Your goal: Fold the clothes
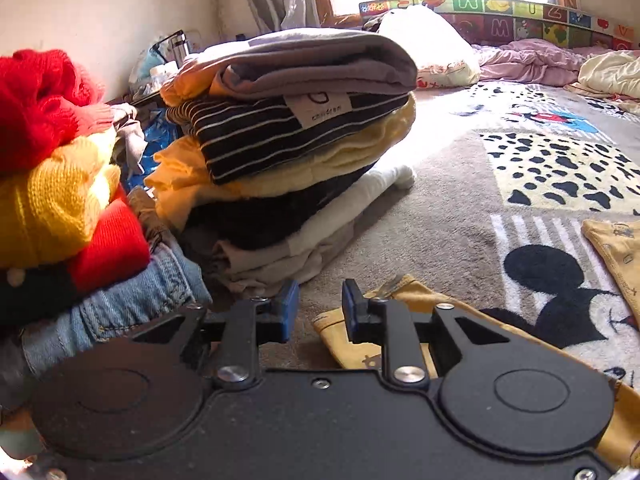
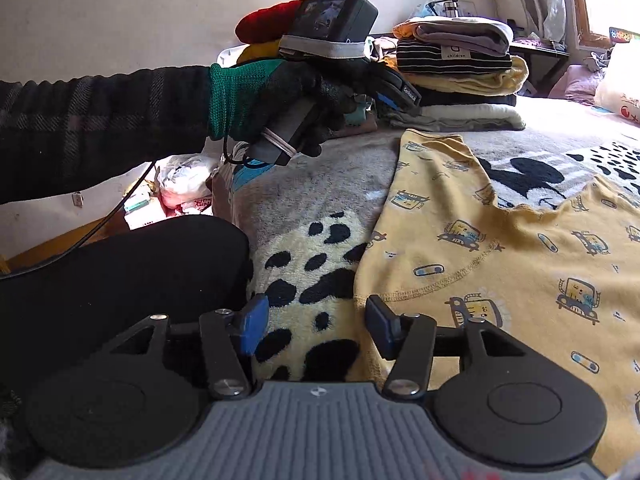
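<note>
A yellow printed garment [image 2: 500, 248] lies spread flat on the patterned blanket [image 2: 312, 200]. My right gripper [image 2: 316, 328] stands open at its near left edge, one finger over the blanket and one over the cloth. My left gripper [image 1: 320, 310] is open above a corner of the same yellow garment [image 1: 400, 300], with nothing between its blue pads. In the right wrist view, a gloved hand [image 2: 280, 100] holds the left gripper up near the stack. A stack of folded clothes [image 1: 288, 140] rises just beyond the left gripper.
A second heap of red and yellow knits over jeans [image 1: 60, 200] sits at the left. A pillow [image 1: 432, 40] and crumpled pink bedding [image 1: 528, 60] lie by the window. A person's dark-clothed leg [image 2: 120, 280] rests beside the bed edge, with clutter on the floor [image 2: 180, 188].
</note>
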